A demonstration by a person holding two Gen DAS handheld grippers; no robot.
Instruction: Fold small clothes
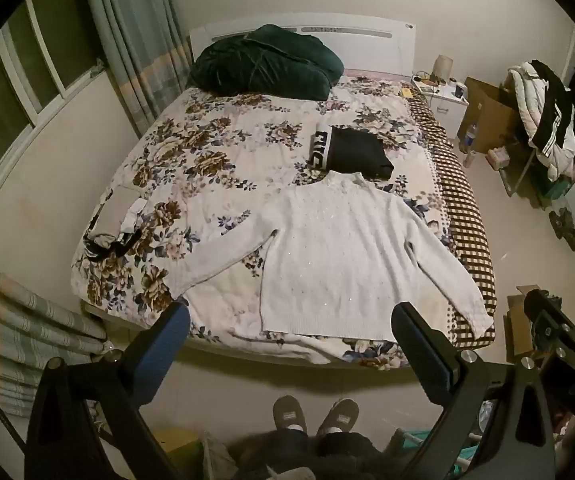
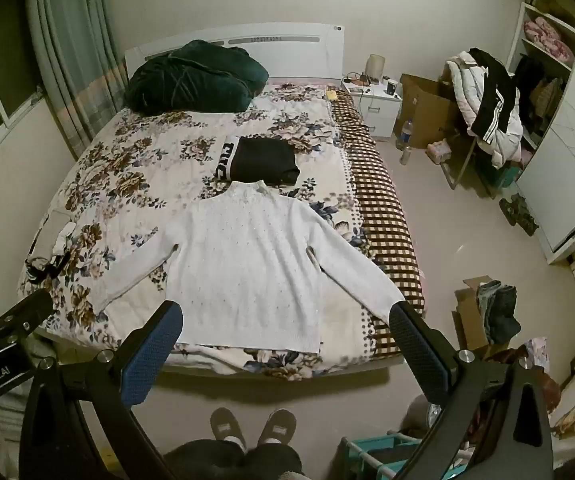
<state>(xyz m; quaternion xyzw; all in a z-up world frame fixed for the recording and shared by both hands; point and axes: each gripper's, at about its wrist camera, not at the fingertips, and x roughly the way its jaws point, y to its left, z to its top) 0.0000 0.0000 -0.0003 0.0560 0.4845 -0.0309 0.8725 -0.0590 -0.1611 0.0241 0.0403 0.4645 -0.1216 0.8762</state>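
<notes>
Hovering with left claw [image 1: 289, 322] and right claw [image 2: 287, 320] both released, empty, above white sweater [image 1: 335, 252] lying flat at frame centre on bed [image 1: 215, 152]; best pinching each sleeve cuff, folding inward evenly.

So the sweater [image 1: 327, 256] lies flat at the foot edge of the bed [image 1: 215, 160], sleeves spread. A folded garment [image 1: 351, 152] sits right behind its collar. Bundled blanket [image 1: 263, 60] at the headboard end, nightstand [image 1: 445, 100] beside the head-right corner.
</notes>
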